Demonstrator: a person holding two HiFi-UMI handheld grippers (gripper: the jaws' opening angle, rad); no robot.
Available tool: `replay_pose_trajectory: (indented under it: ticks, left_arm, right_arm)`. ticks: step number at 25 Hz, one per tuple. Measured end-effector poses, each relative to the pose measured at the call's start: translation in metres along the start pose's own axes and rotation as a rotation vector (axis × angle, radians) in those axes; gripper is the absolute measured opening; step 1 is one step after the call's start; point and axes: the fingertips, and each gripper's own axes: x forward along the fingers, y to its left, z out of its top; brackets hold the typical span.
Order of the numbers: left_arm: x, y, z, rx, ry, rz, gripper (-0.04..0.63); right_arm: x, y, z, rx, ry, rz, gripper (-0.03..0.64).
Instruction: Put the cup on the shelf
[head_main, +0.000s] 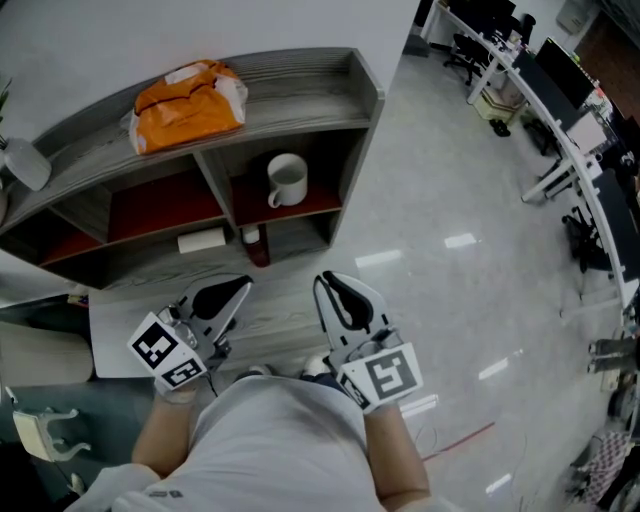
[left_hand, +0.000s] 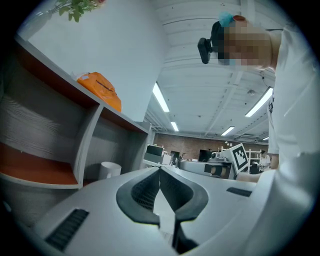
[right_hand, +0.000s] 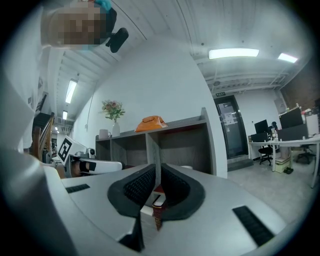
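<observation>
A white cup (head_main: 287, 181) stands upright on the red-brown board of the shelf's (head_main: 350, 110) right compartment; the left gripper view shows the cup (left_hand: 109, 170) low in that compartment. My left gripper (head_main: 241, 286) is shut and empty, held low in front of the shelf, well short of the cup. My right gripper (head_main: 323, 282) is beside it, also shut with nothing between its jaws. Seen from its own camera, the left gripper (left_hand: 160, 176) has its pads pressed together. The right gripper (right_hand: 156, 181) points at the shelf's divider.
An orange bag (head_main: 188, 103) lies on the shelf top. A dark red bottle (head_main: 258, 245) and a white box (head_main: 202, 240) sit at the shelf's bottom level. A mug (right_hand: 104, 134) and a flower vase (right_hand: 114, 112) stand on the top's left end. Office desks (head_main: 560, 110) line the far right.
</observation>
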Motion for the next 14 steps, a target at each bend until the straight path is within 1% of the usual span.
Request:
replay_pose_trajectory:
  ticks: [14]
  left_arm:
    - [-0.016,0.011,-0.002,-0.013,0.002,0.014,0.015]
  right_arm:
    - [0.011,0.006,-0.005,-0.002,0.02,-0.003,0.044]
